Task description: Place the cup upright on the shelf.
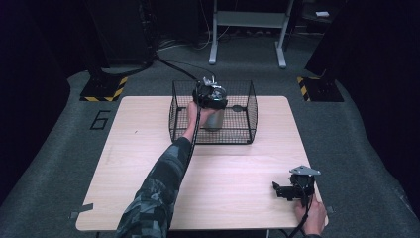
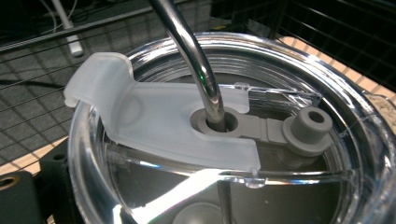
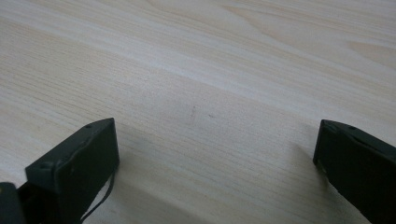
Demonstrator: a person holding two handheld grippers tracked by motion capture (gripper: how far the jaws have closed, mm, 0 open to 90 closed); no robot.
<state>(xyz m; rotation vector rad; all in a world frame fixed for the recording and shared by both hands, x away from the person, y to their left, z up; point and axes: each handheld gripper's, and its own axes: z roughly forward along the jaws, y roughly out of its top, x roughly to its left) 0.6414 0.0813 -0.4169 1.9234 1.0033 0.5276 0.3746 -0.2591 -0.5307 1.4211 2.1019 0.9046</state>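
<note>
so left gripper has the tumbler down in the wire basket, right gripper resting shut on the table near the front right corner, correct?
Not quite: the right gripper is open. The right gripper view shows its jaws wide apart with bare table between them. The rest stands: in the high view the left gripper is at the tumbler inside the wire basket.

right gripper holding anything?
No. In the right gripper view the right gripper has its jaws wide apart with just bare wooden table between them.
</note>
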